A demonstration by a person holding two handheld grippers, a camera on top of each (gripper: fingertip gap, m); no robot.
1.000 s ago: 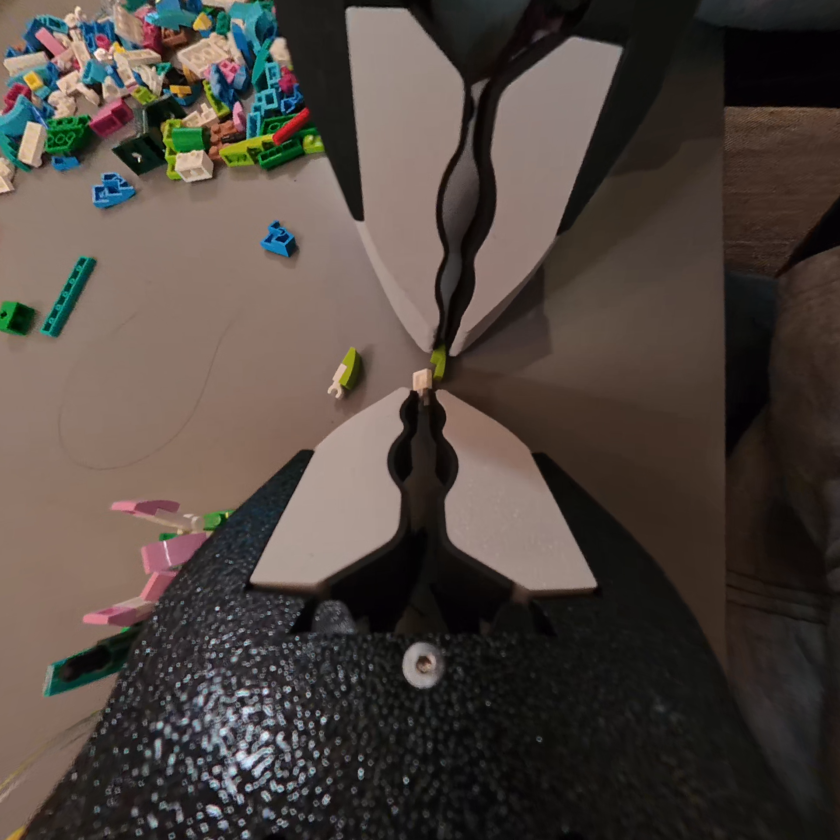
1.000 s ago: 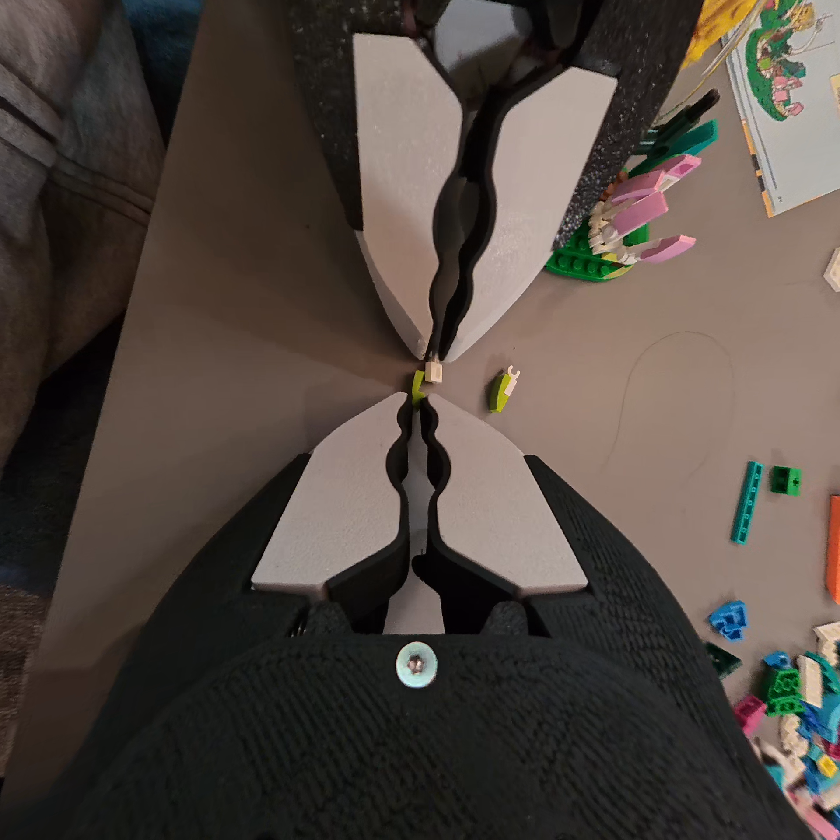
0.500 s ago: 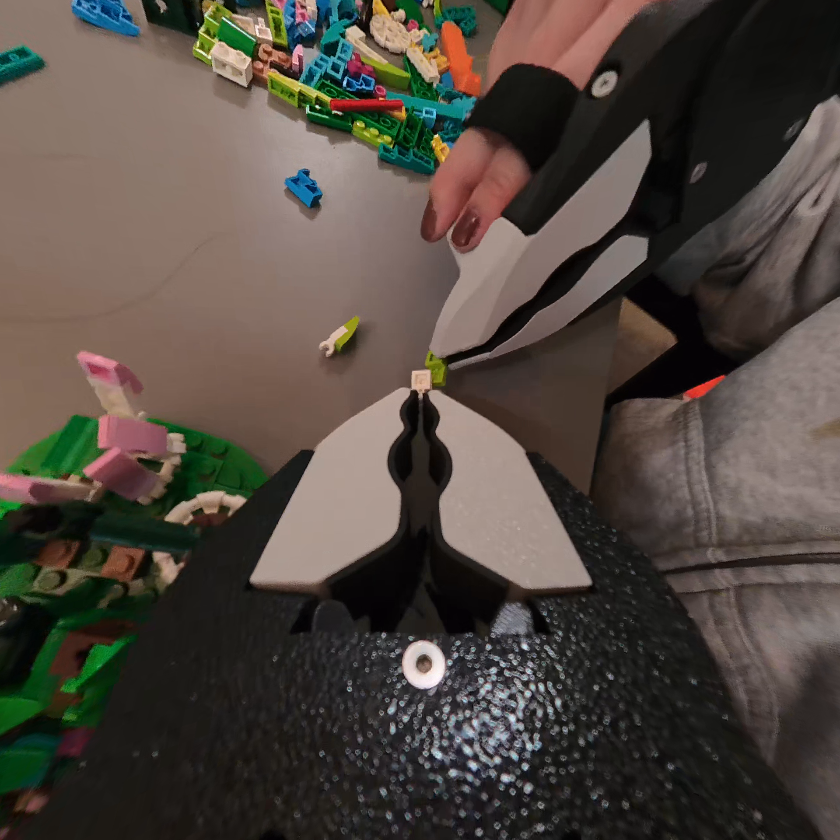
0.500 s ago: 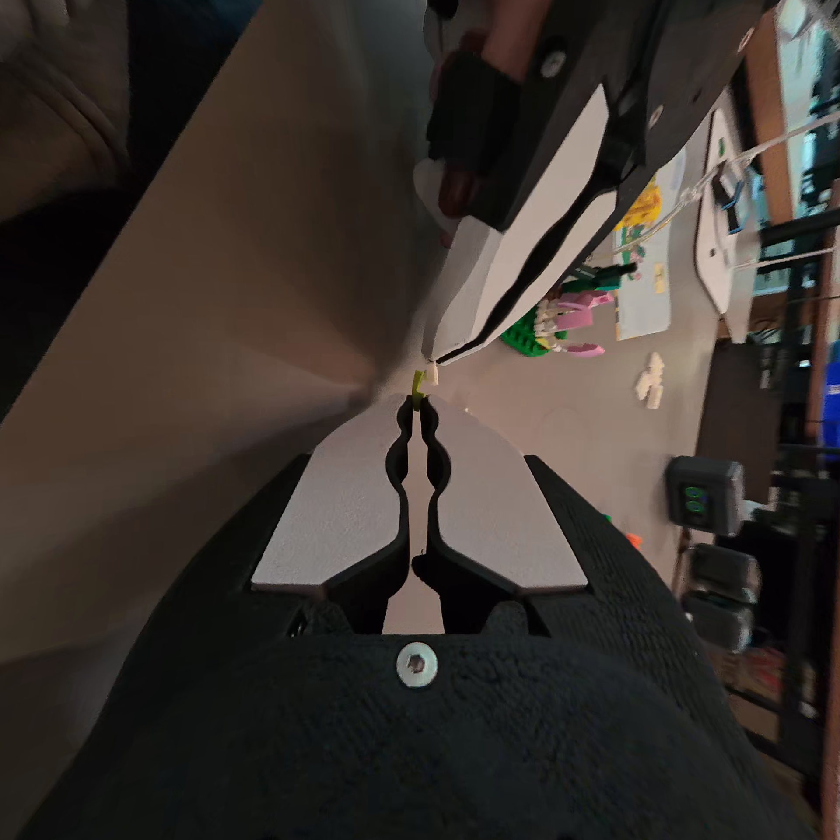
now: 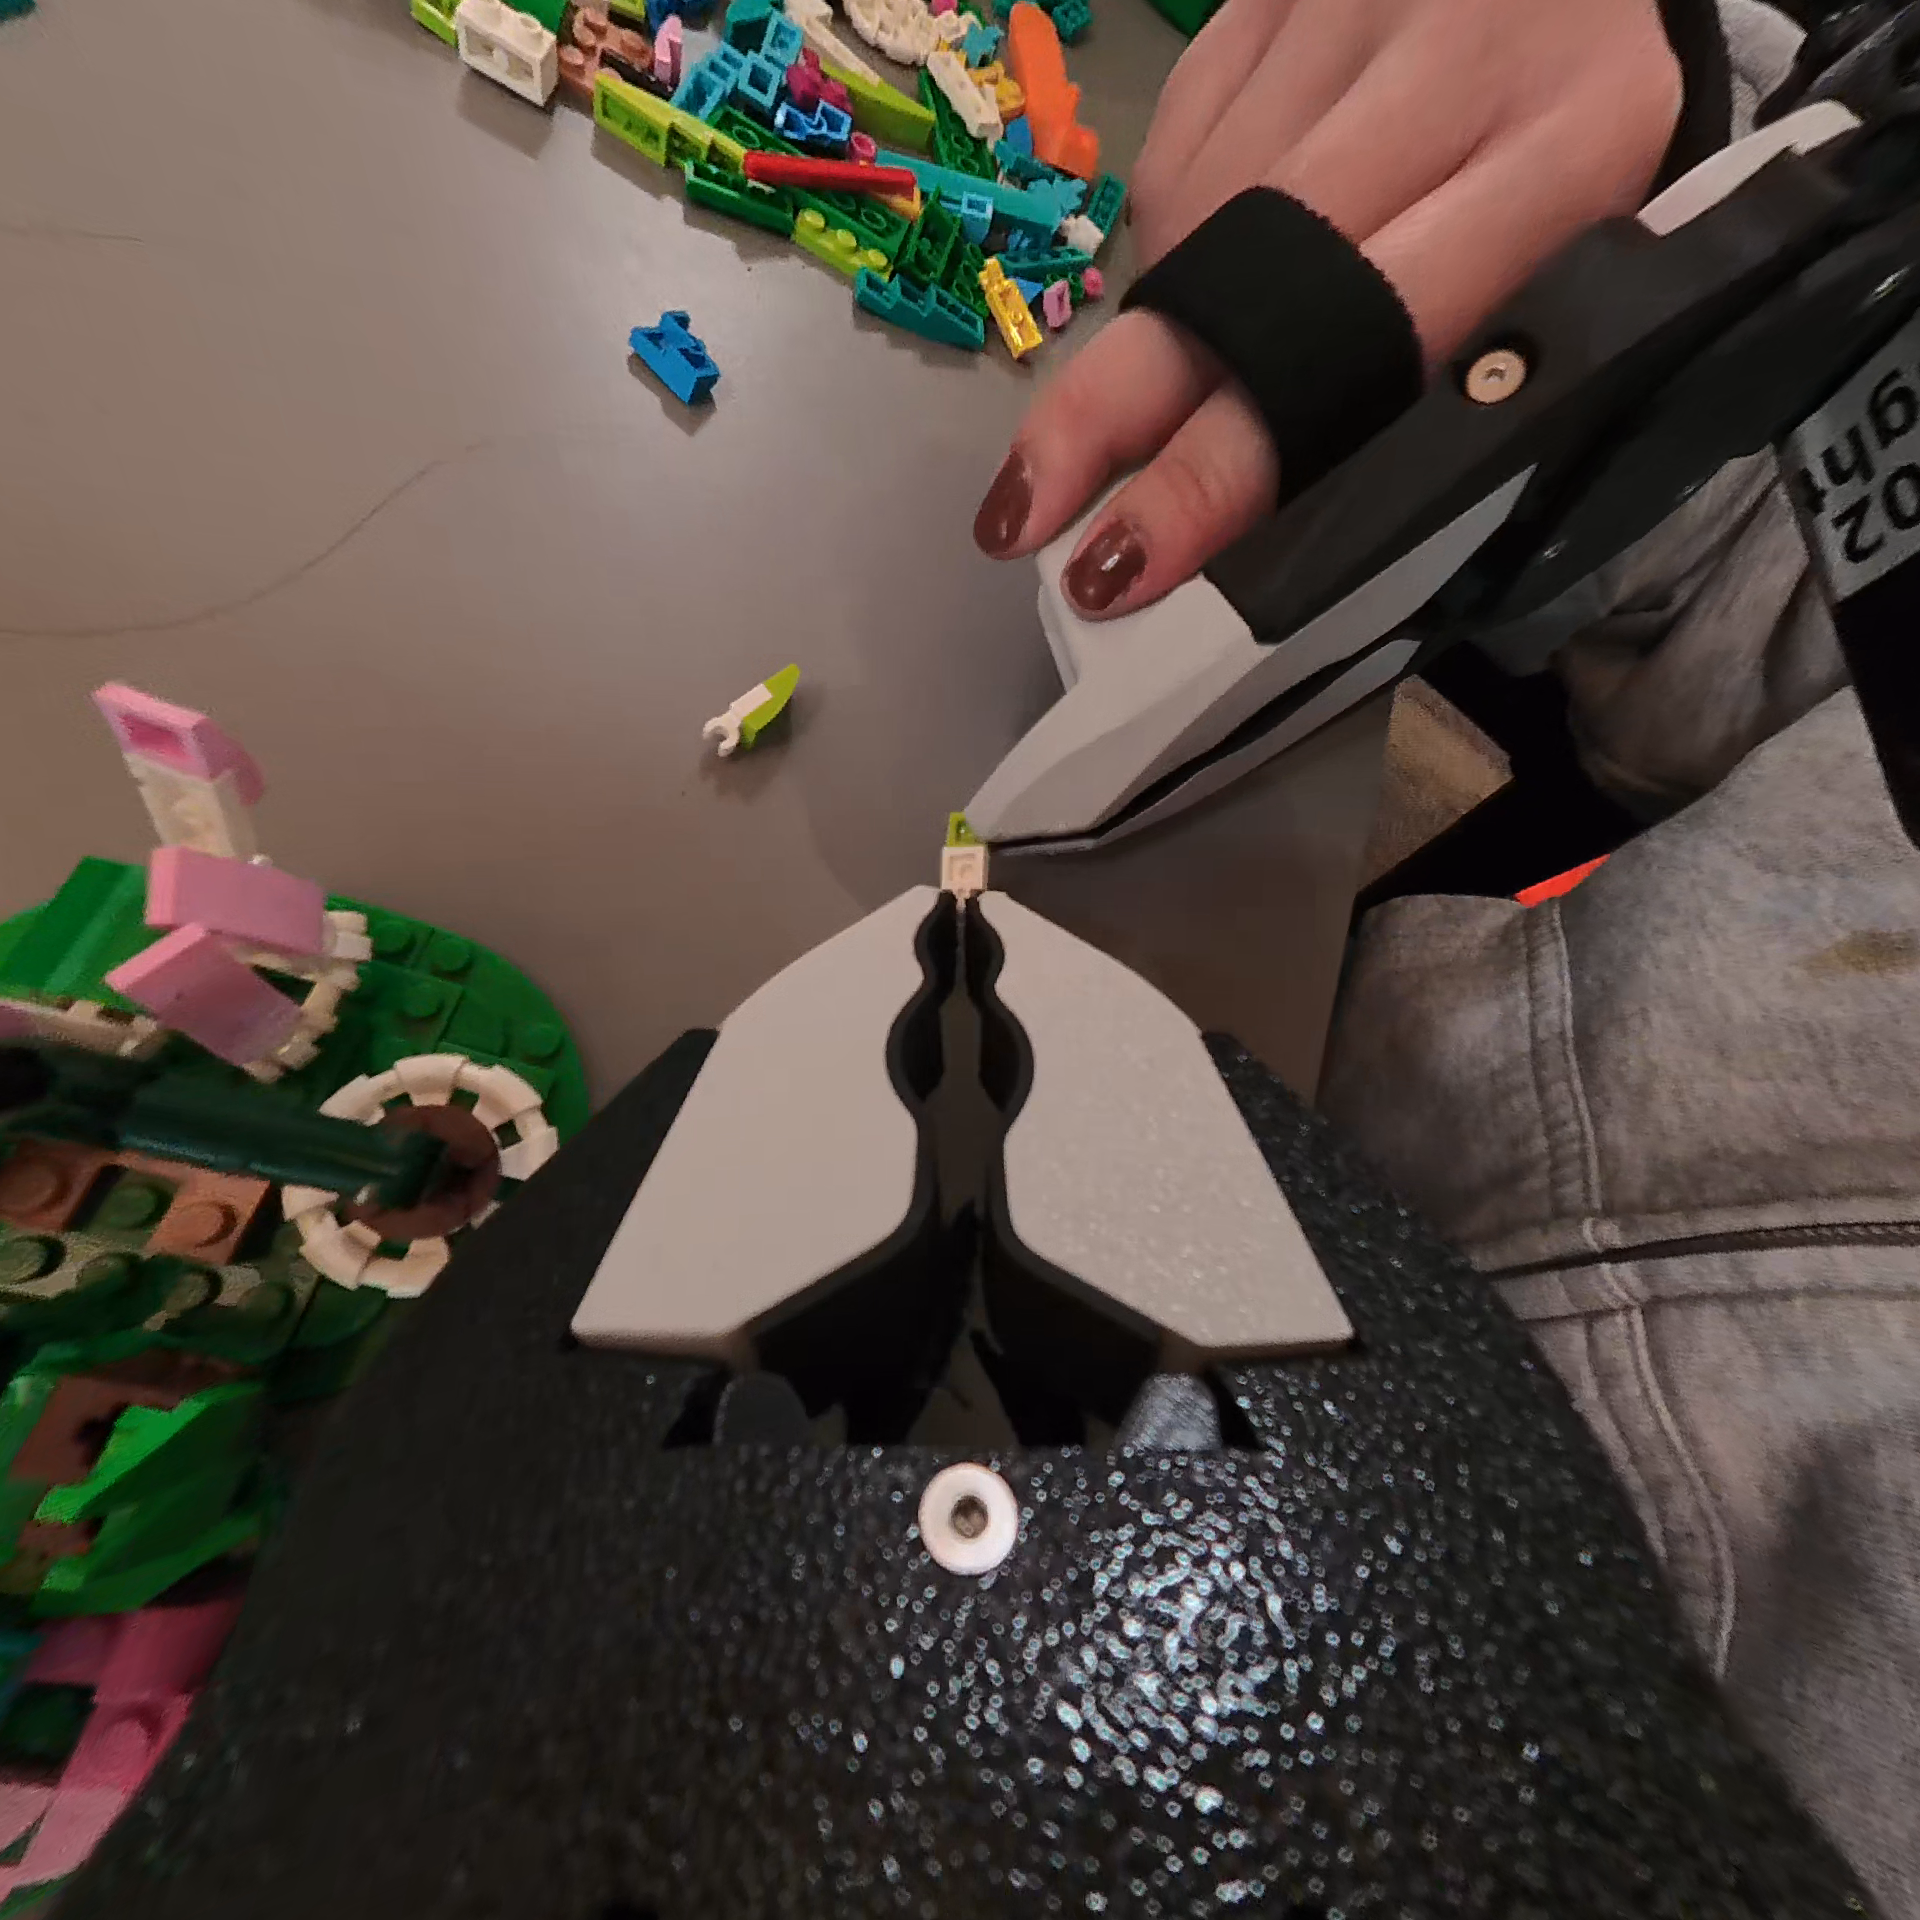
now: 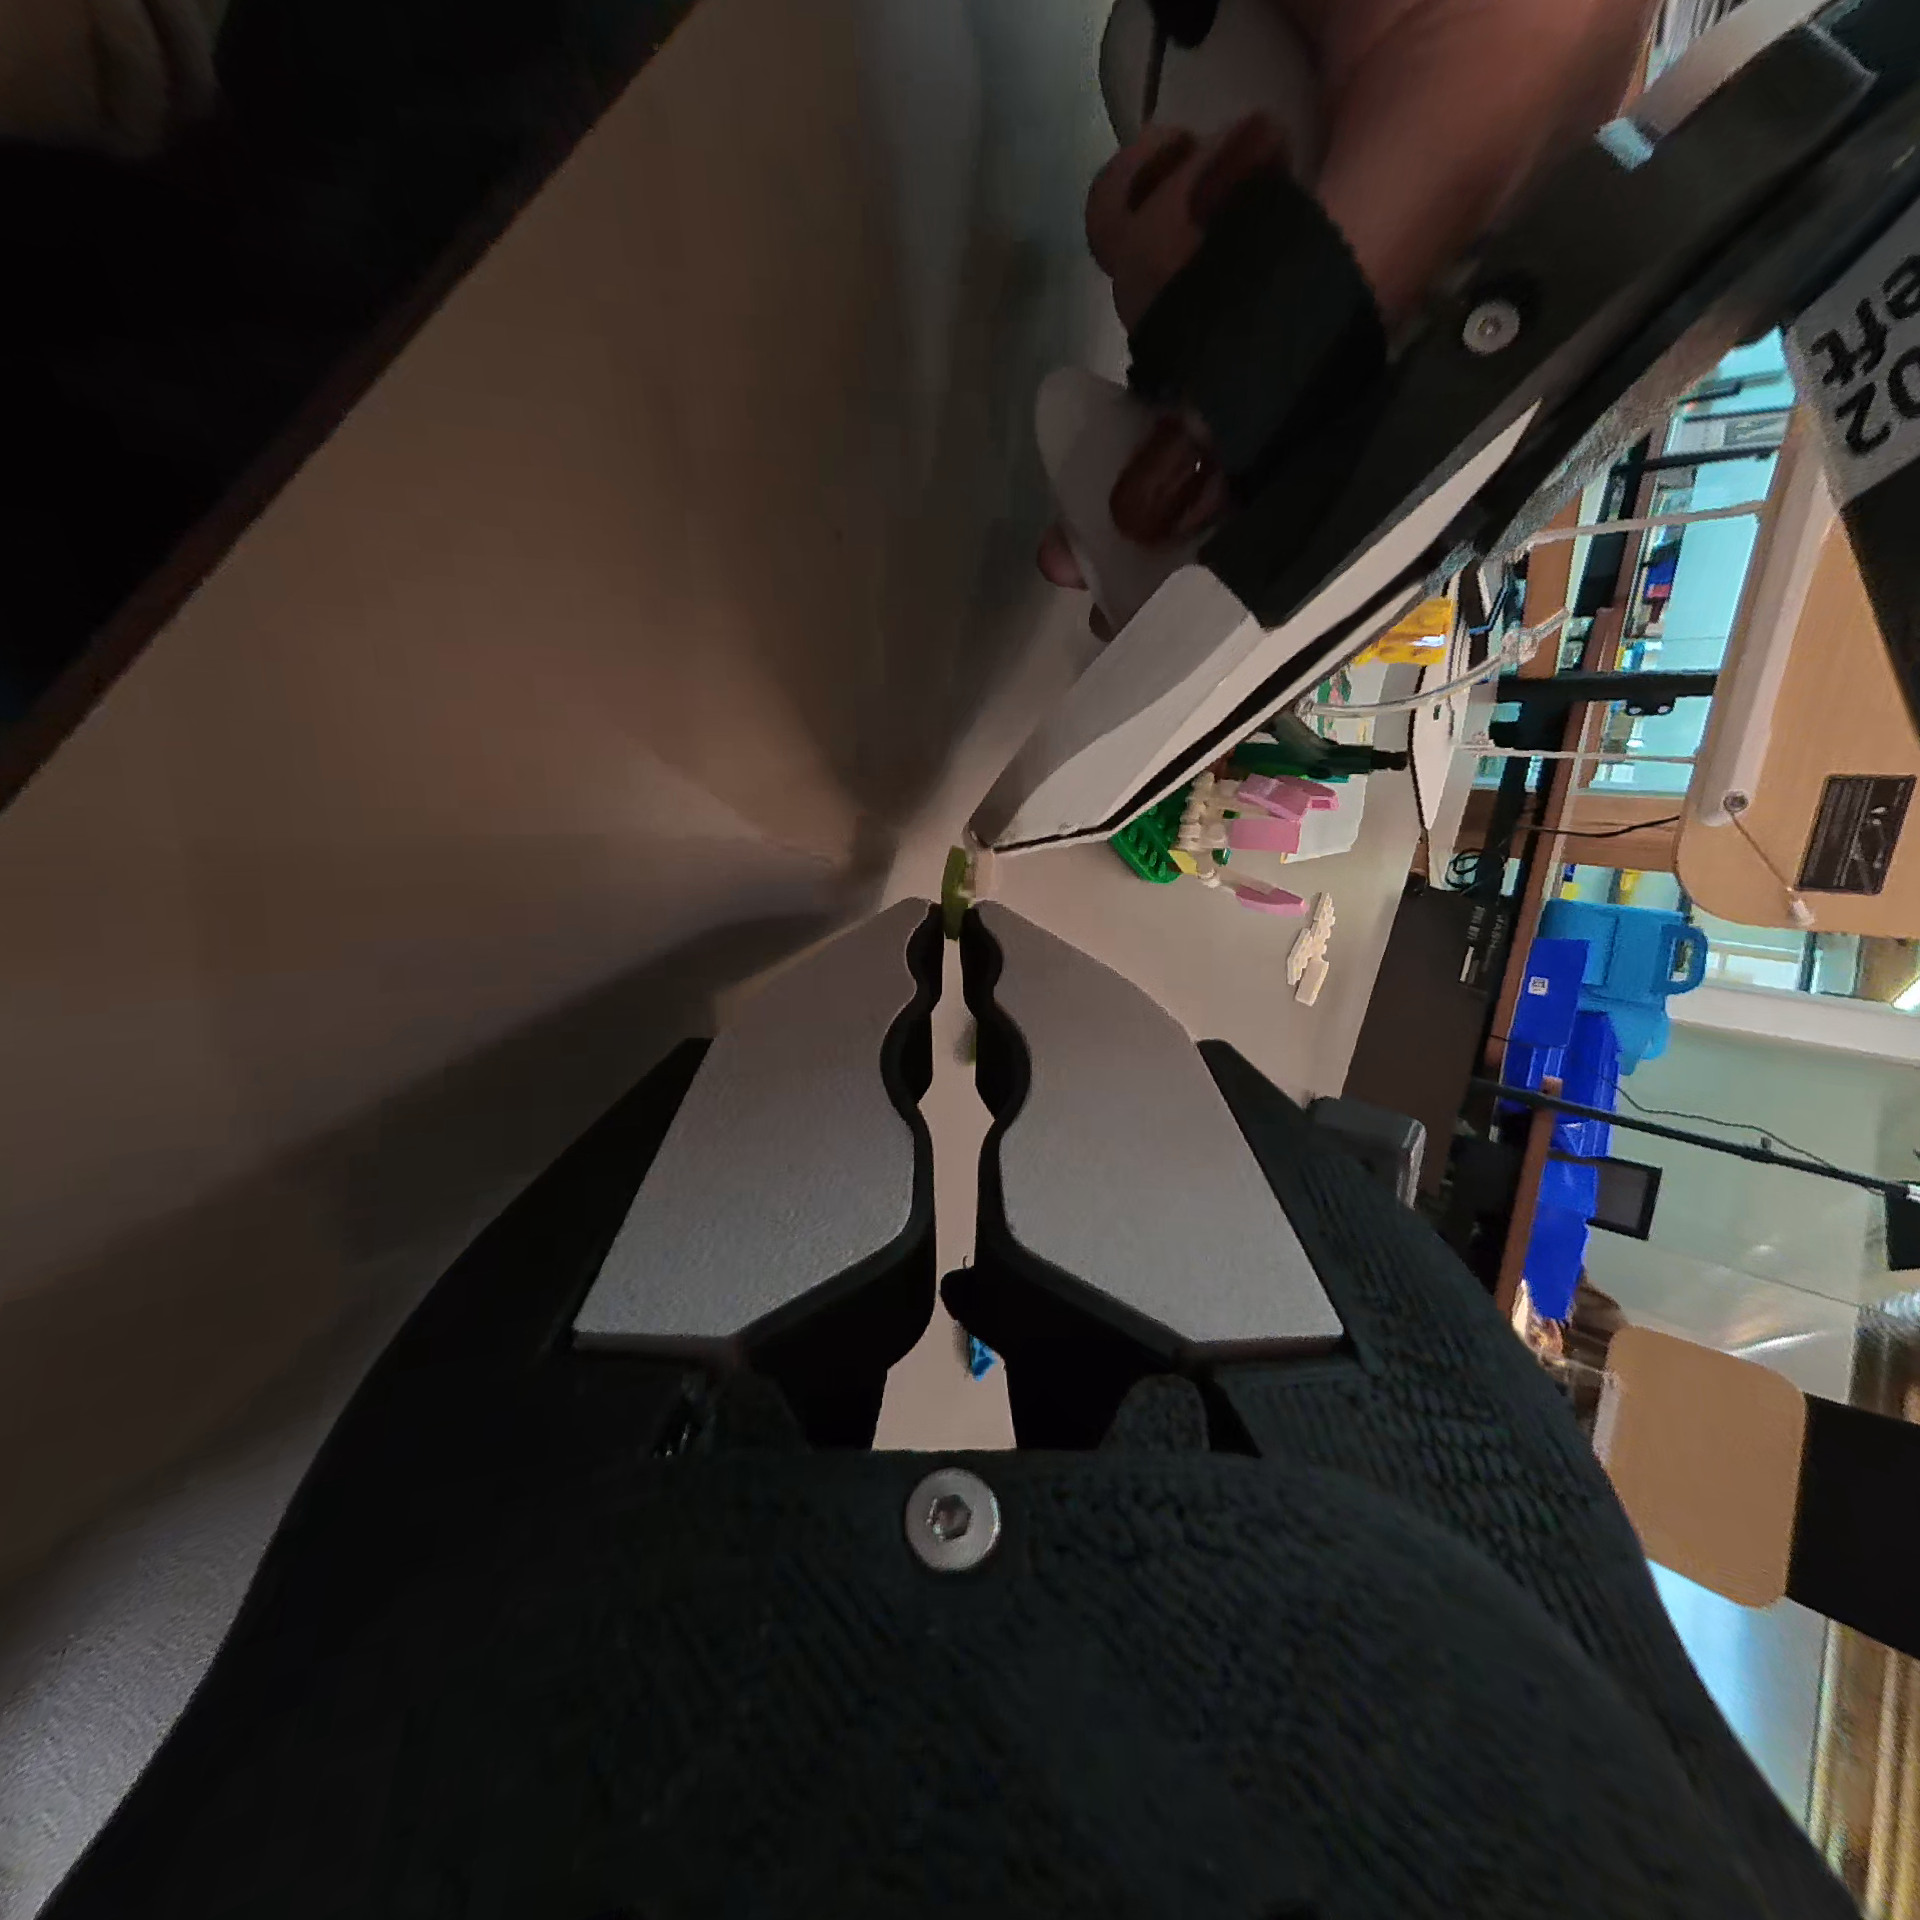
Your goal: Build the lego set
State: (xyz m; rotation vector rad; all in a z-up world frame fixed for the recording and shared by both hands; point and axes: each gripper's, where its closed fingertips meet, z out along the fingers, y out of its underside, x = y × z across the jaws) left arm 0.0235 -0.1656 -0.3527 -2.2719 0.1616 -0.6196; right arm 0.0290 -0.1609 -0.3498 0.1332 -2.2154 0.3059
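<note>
Lying near tool tips: spare lime/white piece (image 5: 755, 710), blue brick (image 5: 674, 356) beyond.

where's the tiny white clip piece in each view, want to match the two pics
Left wrist view: the white clip piece sits at centre, pinched at the tips of the left gripper, touching the lime piece.
Right wrist view: the same piece is just above centre, at the tip of the far gripper.
Shared landmark: the pink and green lego build on the table.
</note>
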